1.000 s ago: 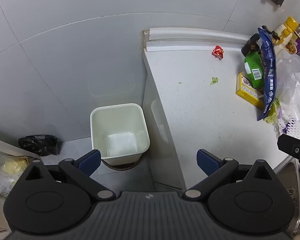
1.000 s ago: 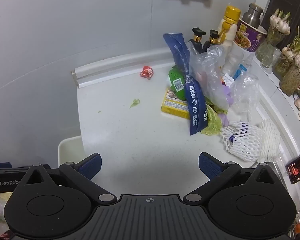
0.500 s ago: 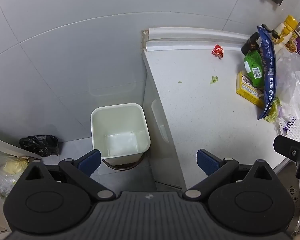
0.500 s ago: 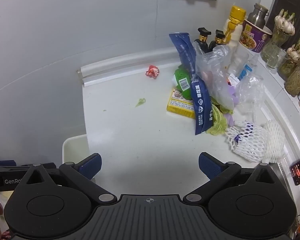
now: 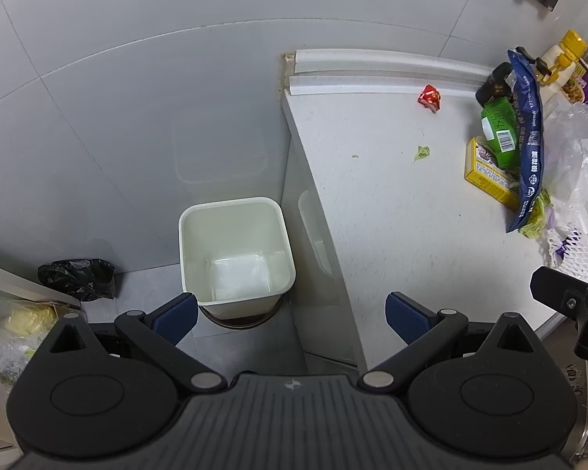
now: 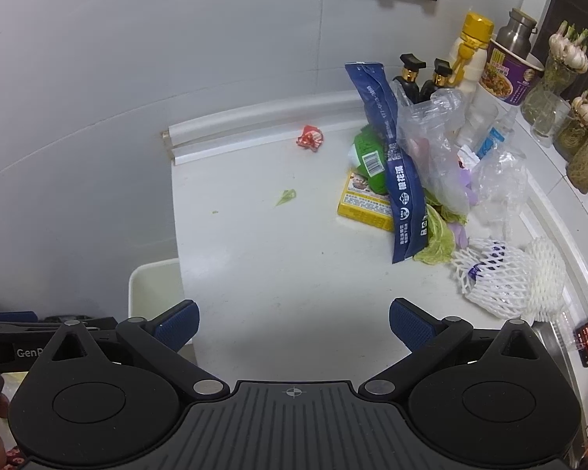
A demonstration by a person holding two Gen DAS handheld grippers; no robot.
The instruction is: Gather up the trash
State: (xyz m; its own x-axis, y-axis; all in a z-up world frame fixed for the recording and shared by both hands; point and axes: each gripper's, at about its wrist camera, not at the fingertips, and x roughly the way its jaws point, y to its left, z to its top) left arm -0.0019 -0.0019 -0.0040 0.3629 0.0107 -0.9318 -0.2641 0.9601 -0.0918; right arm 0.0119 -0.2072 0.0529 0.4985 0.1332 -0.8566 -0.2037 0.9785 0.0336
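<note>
White counter under right gripper, left gripper above bin; both jaws released, empty

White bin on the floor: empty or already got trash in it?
Empty. In the left wrist view the white bin stands upright beside the counter, and its bare pale bottom shows with nothing lying in it.

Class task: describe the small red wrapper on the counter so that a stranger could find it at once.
Start at the white counter and follow its back edge strip. The crumpled red wrapper lies alone just before that strip, left of the trash pile. It is the only red, shiny scrap; the nearby leaf bit is green.
</note>
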